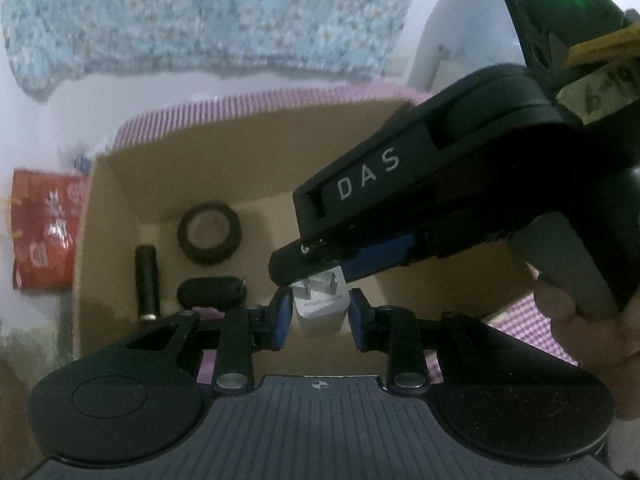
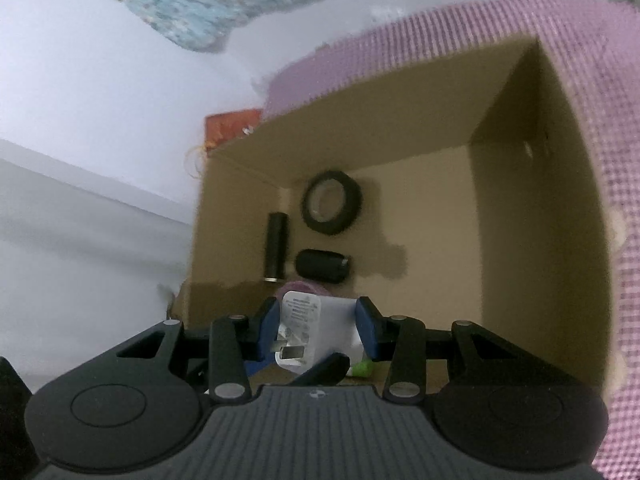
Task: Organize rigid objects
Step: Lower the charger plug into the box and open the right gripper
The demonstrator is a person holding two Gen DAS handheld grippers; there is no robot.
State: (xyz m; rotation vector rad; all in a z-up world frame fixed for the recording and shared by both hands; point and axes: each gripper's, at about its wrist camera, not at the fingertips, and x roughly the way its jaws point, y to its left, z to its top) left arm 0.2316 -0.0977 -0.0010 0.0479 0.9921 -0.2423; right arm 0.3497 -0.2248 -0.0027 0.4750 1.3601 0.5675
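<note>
The white charger (image 1: 320, 308) is up in the air over the near part of the brown box (image 1: 224, 148). Both tools have it at once. The right gripper (image 2: 316, 328) has its blue fingers (image 2: 366, 330) a fair way apart, pressed on the charger's two wide sides, with the metal pins pointing to the left. The left gripper (image 1: 320, 316) comes at it from below with its fingers closer together, one on each thin side. They seem to press on it too, but the picture is blurry there, so I cannot be sure. I think two tools share the charger so it can be turned or passed over before it goes down.

In the box, three black things lie in a neat group at the far left of the floor. The tape roll (image 1: 208, 256) lies flat near the far wall. The black tube (image 1: 147, 280) lies along the left wall. The black oval thing (image 1: 210, 292) sits just beside the tube, nearer to us. I think they were put close together to save room.

The right half of the box floor is bare, so that looks like the best spot for the charger. The box walls are tall, so the tools must go down from above and watch the near edge. The two tools sit very close, so they could bump each other. The box rests on a pink checked cloth (image 1: 256, 100).
</note>
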